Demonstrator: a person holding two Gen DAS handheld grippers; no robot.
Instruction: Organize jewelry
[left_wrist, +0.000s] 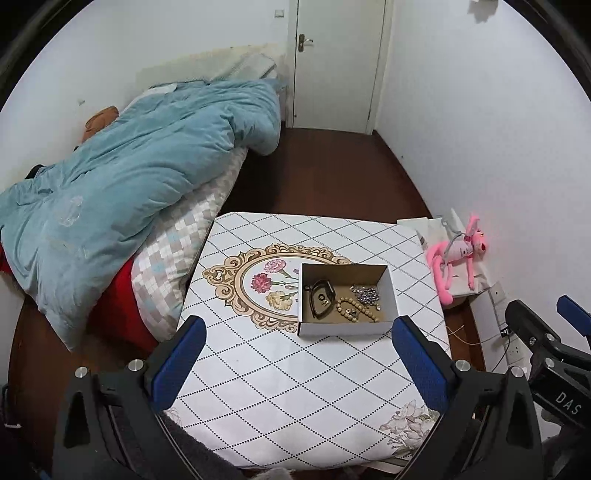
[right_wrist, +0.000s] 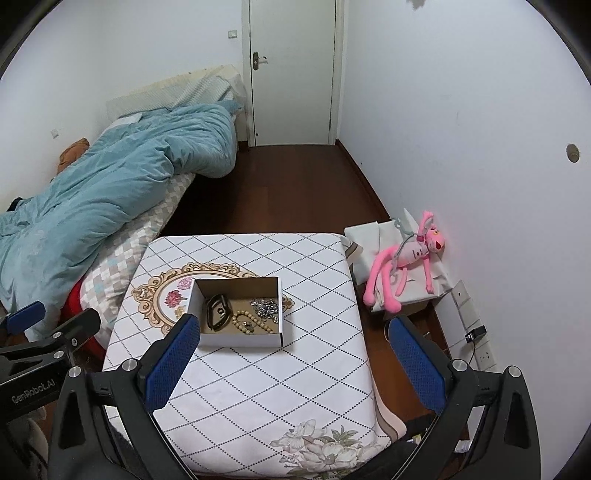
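Observation:
An open white cardboard box (left_wrist: 392, 295) (right_wrist: 241, 338) stands on the table with the diamond-patterned cloth (left_wrist: 280, 373) (right_wrist: 258, 387). In it lie a dark oval bangle (left_wrist: 320, 300) (right_wrist: 218, 314), a beige bead bracelet (left_wrist: 351, 309) (right_wrist: 248, 320) and a silver chain (left_wrist: 365, 293) (right_wrist: 264, 307). My left gripper (left_wrist: 299, 347) is open and empty, above the table's near side, short of the box. My right gripper (right_wrist: 295, 347) is open and empty, held to the right of the box over the table's right edge.
A bed with a blue quilt (left_wrist: 122, 173) (right_wrist: 92, 195) runs along the left of the table. A pink plush toy (left_wrist: 458, 254) (right_wrist: 406, 262) lies on a low white stand by the right wall. Dark wood floor leads to a closed door (left_wrist: 332, 62).

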